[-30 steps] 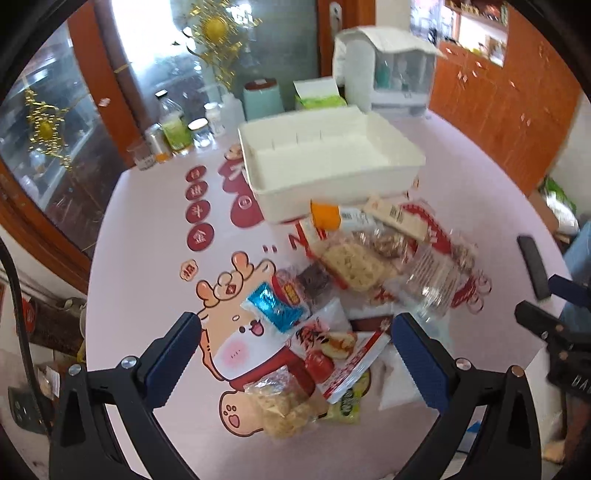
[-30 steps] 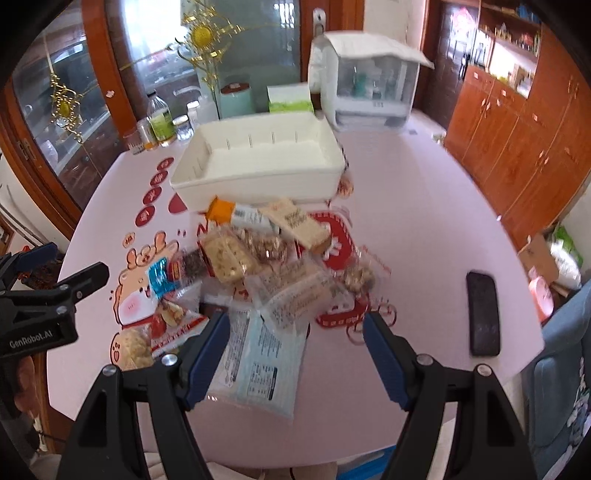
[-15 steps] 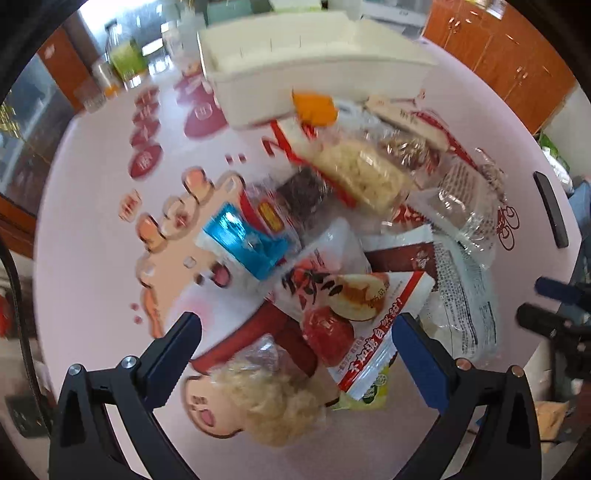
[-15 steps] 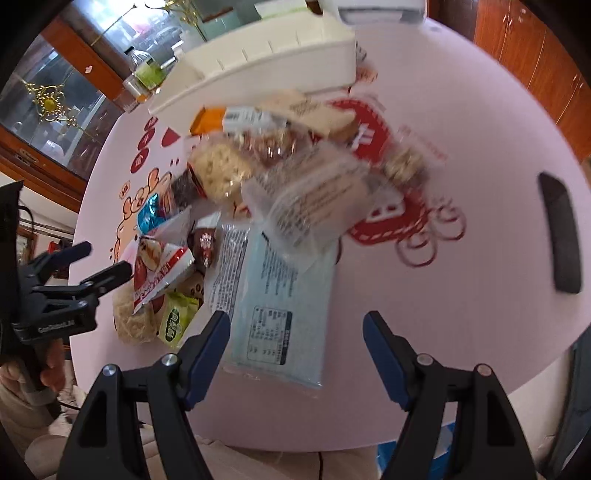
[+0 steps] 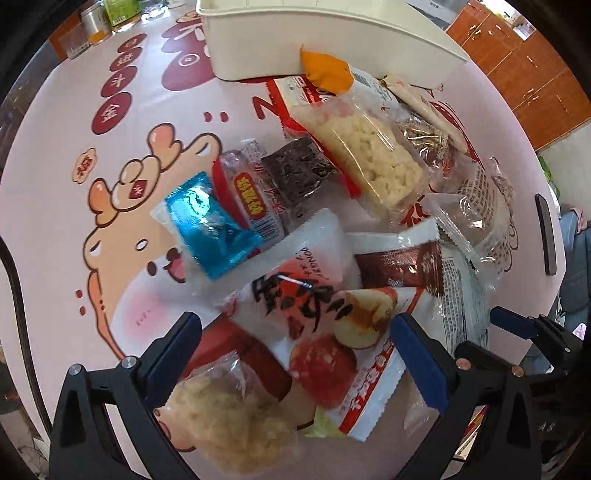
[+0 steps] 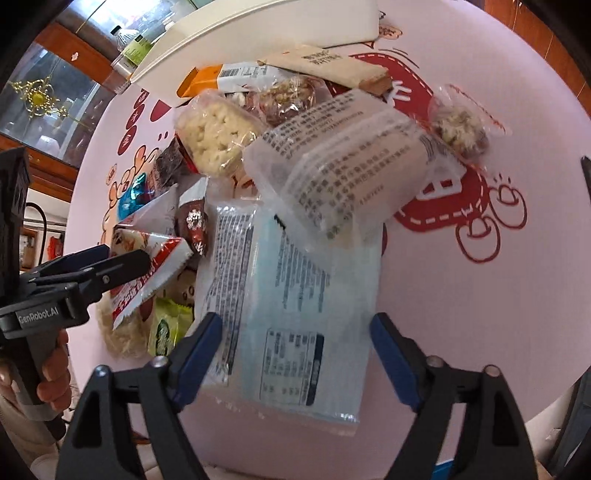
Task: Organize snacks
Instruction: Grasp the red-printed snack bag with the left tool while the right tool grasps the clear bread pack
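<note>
A pile of wrapped snacks lies on the pink table in front of a white bin (image 5: pixel 332 40). My left gripper (image 5: pixel 295 354) is open, its jaws on either side of a white and red packet with fruit pictures (image 5: pixel 325 325), above a clear bag of pale crumbly snack (image 5: pixel 232 417). My right gripper (image 6: pixel 295 350) is open, its jaws on either side of a large pale blue packet (image 6: pixel 291 295). The left gripper also shows in the right wrist view (image 6: pixel 110 266), over the white and red packet (image 6: pixel 147 269).
Other snacks: a blue foil packet (image 5: pixel 210 221), a dark bar (image 5: pixel 295 173), a puffed rice cake (image 5: pixel 369 162), an orange-ended bar (image 5: pixel 325 70), a clear printed bag (image 6: pixel 347 162), a nut cluster (image 6: pixel 458 129). A black phone (image 5: pixel 545 232) lies right. Bottles (image 5: pixel 92 14) stand behind.
Both grippers have dropped lower and closer to the pile. The left one now straddles the white and red packet; the right one now straddles the pale blue packet. Both stay open.
</note>
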`<control>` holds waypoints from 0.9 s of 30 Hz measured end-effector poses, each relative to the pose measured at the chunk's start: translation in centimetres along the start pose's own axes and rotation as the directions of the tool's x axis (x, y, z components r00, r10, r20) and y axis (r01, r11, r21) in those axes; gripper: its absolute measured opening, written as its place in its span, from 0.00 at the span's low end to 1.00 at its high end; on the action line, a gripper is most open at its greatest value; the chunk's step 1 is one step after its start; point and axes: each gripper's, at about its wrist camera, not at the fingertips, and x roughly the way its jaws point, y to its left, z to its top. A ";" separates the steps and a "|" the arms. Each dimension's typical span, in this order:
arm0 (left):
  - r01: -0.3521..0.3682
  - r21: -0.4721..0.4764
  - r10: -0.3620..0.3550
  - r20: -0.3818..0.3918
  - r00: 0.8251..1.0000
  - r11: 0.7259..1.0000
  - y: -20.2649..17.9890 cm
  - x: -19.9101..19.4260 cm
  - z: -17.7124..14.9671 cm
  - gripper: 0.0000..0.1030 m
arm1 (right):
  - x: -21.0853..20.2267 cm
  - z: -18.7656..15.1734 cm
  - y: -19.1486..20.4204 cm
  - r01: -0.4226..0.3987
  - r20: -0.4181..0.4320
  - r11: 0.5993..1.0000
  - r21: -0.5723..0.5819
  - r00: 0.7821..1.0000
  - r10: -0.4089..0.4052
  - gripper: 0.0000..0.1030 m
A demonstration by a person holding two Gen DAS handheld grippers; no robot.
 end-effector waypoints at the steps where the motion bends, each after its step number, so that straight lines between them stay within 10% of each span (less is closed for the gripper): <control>1: 0.003 0.001 -0.003 -0.005 1.000 1.000 -0.1 0.3 0.1 0.99 | 0.1 0.0 0.2 -0.001 -0.002 1.000 -0.002 1.000 0.001 0.86; 11: 0.003 0.012 -0.003 -0.038 0.999 1.000 -1.3 3.1 2.0 0.99 | 3.1 0.4 2.4 0.075 -0.060 0.996 -0.053 0.995 -0.078 1.00; 16: -0.040 0.079 0.043 -0.032 0.999 0.996 -3.3 4.0 2.1 0.70 | 3.7 0.6 4.0 0.123 -0.059 0.988 -0.088 0.990 -0.128 1.00; 21: -0.053 0.110 0.054 -0.012 0.998 0.993 -4.6 3.7 2.1 0.46 | 3.5 0.4 4.9 0.125 -0.039 0.985 -0.117 0.991 -0.130 0.89; 27: -0.123 0.160 0.117 0.043 0.992 0.979 -5.9 1.7 1.1 0.40 | 0.5 -0.2 3.7 0.066 0.001 0.989 -0.135 0.998 -0.067 0.64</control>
